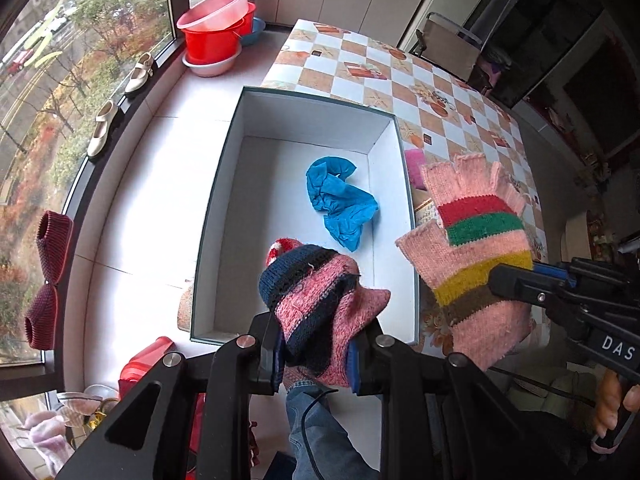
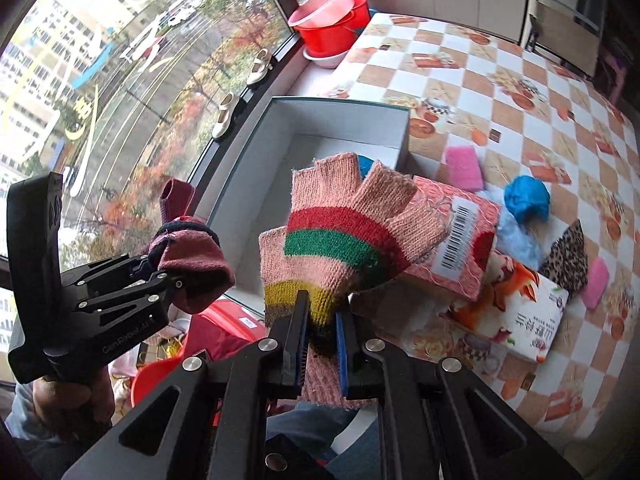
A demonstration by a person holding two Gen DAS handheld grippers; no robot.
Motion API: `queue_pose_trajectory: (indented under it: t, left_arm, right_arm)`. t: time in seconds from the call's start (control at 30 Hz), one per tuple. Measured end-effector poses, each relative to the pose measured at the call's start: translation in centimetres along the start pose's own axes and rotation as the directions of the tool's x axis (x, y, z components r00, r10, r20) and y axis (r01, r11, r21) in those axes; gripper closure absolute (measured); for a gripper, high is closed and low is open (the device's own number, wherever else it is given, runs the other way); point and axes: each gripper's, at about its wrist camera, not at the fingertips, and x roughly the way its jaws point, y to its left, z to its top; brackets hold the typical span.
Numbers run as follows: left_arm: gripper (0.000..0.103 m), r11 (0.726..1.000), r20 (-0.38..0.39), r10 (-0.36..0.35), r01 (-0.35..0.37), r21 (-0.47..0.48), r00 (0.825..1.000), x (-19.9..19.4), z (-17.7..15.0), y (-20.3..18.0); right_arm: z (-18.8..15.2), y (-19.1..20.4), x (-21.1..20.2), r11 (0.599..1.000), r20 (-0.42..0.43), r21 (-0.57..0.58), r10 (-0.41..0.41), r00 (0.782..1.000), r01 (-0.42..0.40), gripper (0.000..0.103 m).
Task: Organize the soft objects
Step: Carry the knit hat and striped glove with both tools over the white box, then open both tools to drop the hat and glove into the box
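Left gripper [image 1: 316, 360] clamps a dark-striped glove [image 1: 316, 296], right gripper [image 2: 322, 344] pinches the rainbow glove [image 2: 336, 248] by its cuff; either floppy glove could snag the box [image 1: 208, 216] rim.

Daylight is pouring through a wide dark-framed window [image 1: 60, 80] looking over autumn trees and a street (apartment blocks are showing in the right wrist view). Cream shoes [image 1: 103, 128] are sitting on the sill, red basins [image 1: 216, 32] are stacking on the pale ledge, and a checkered tablecloth [image 1: 420, 76] is covering the table.
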Motion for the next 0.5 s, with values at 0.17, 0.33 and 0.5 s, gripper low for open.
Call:
queue_pose_trajectory:
  t: [0.17,0.33,0.5]
  left_arm:
    - [0.078,1.0,-0.016,0.027,-0.027,-0.014,1.0,0.9,0.0,0.6]
    - [0.078,0.999,-0.048,0.045,-0.045,-0.007,0.998,2.2,0.2,0.7]
    - [0.078,0.998,-0.075,0.061,-0.06,0.016,0.995,3.4,0.4,0.5]
  right_arm:
    - [1.7,1.0,1.4,1.0,-0.018,-0.023,0.007,1.0,-0.008,0.09]
    - [2.7,2.1,2.7,0.999,-0.03,-0.046,-0.002,1.0,0.0,0.09]
    - [2.7,2.6,4.1,0.998,-0.057,-0.055,-0.009,0.998,0.005,0.09]
